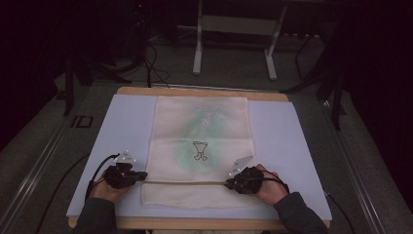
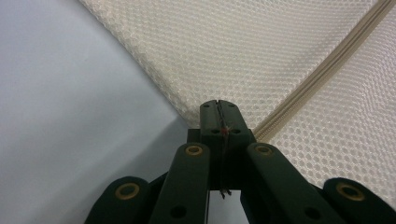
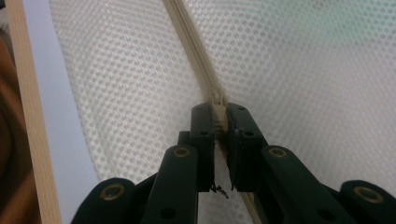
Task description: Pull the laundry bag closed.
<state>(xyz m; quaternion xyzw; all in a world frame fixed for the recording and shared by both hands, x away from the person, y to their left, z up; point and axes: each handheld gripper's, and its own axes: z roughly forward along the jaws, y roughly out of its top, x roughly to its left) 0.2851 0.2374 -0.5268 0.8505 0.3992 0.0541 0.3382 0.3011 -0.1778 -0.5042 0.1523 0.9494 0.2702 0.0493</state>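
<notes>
A cream mesh bag (image 1: pixel 202 122) lies flat on the pale mat (image 1: pixel 287 141). Something greenish with a dark emblem (image 1: pixel 199 150) shows through the mesh. A beige zipper (image 1: pixel 187 183) runs across the bag near its front end. My left gripper (image 1: pixel 144 175) is shut on the bag's left edge at the zipper's end, and its tips (image 2: pixel 219 109) pinch the mesh (image 2: pixel 261 51) beside the zipper (image 2: pixel 327 70). At the zipper's right end my right gripper (image 1: pixel 227 184) is shut, its tips (image 3: pixel 218 114) clamped on the zipper pull (image 3: pixel 218 106) on the zipper track (image 3: pixel 187 37).
The mat rests on a wooden table whose edge (image 1: pixel 204 91) shows at the back and whose front rail (image 3: pixel 30 116) shows in the right gripper view. Beyond stand a pale metal frame (image 1: pixel 197 48) and dark cables (image 1: pixel 153 68) on the floor. Cables (image 1: pixel 97 170) trail from both grippers.
</notes>
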